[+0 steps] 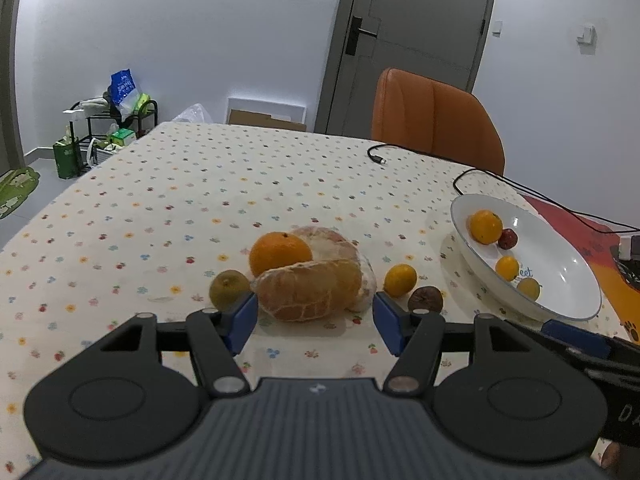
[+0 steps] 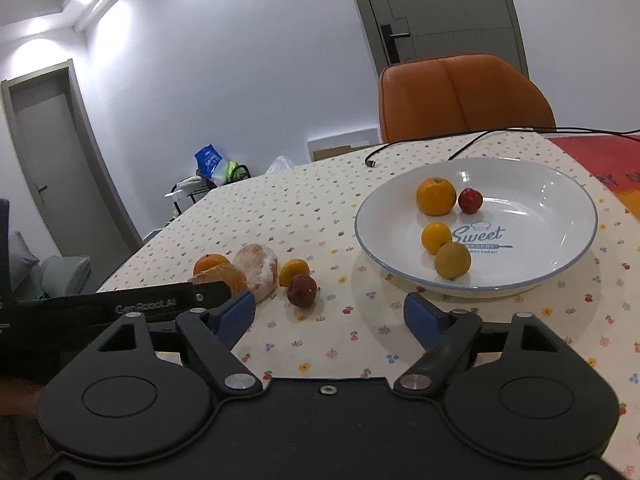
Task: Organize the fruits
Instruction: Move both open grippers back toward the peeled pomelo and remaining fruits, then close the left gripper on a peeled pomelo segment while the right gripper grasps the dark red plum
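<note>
- Fingers of the left hand-held gripper (image 1: 315, 322) stand spread wide, the blue pads (image 1: 245, 320) on either side of the peeled pomelo (image 1: 310, 294) at its near edge; whether they touch it I cannot tell.
- The right hand-held gripper (image 2: 331, 317) is also spread wide and holds nothing, hovering over bare bench (image 2: 320, 344) just before the plate (image 2: 568, 184).
- The pomelo is large, pale orange, netted with white pith; a second peeled chunk (image 1: 340, 246) behind it looks wrapped in clear film.
- A smooth round orange (image 1: 280, 254) rests against them, a dull green-brown fruit (image 1: 229, 289) to the left.
- To the right lie a small yellow citrus (image 1: 400, 279) and a wrinkled dark brown fruit (image 1: 425, 299), close together.
- The plate is white, glossy, shallow, blue-rimmed, printed "Sweet"; in it sit an orange (image 2: 436, 196) touching a red fruit (image 2: 470, 200), and a small yellow fruit (image 2: 436, 237) touching a dull yellow-green one (image 2: 453, 260).
- The bench wears a cream cloth dotted with small coloured fruits and flowers; a black cable (image 1: 460, 178) trails across its far side.
- An orange padded chair (image 2: 464, 96) stands beyond.
</note>
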